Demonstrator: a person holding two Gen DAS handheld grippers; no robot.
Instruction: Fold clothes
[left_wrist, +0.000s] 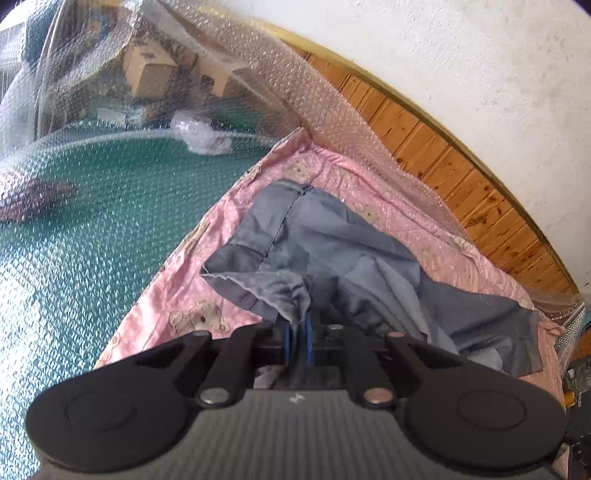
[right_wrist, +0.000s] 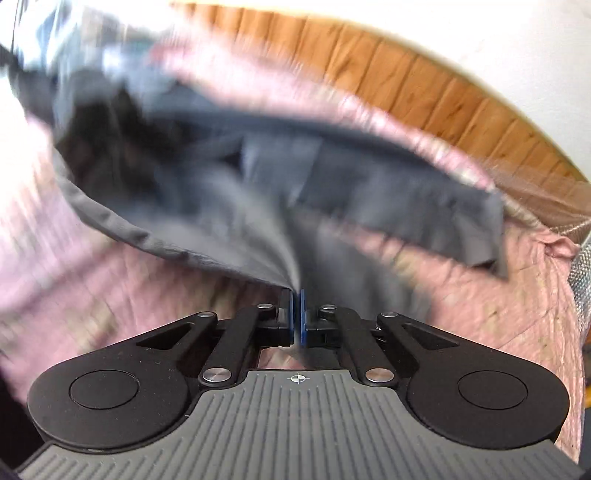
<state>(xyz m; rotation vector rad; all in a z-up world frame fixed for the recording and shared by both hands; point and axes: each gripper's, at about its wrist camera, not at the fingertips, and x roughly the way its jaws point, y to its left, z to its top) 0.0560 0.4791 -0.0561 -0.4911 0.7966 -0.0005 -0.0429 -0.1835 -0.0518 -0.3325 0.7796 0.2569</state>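
Observation:
A grey-blue garment (left_wrist: 332, 243) lies crumpled on a pink bed sheet (left_wrist: 177, 291) printed with bears. My left gripper (left_wrist: 299, 332) is shut on a bunched edge of this garment, which runs away from the blue pads (left_wrist: 308, 334) toward the far corner of the sheet. In the right wrist view the picture is blurred by motion. My right gripper (right_wrist: 297, 306) is shut on another edge of the grey garment (right_wrist: 229, 206), and the cloth is pulled taut and lifted up to the left above the pink sheet (right_wrist: 461, 288).
Bubble wrap (left_wrist: 92, 206) covers a green surface left of the sheet and hangs along the wooden headboard (left_wrist: 443, 147). A white wall (left_wrist: 480, 55) rises behind it. Cardboard boxes (left_wrist: 147, 66) show through the wrap at the far left. The headboard (right_wrist: 424, 85) also borders the sheet in the right wrist view.

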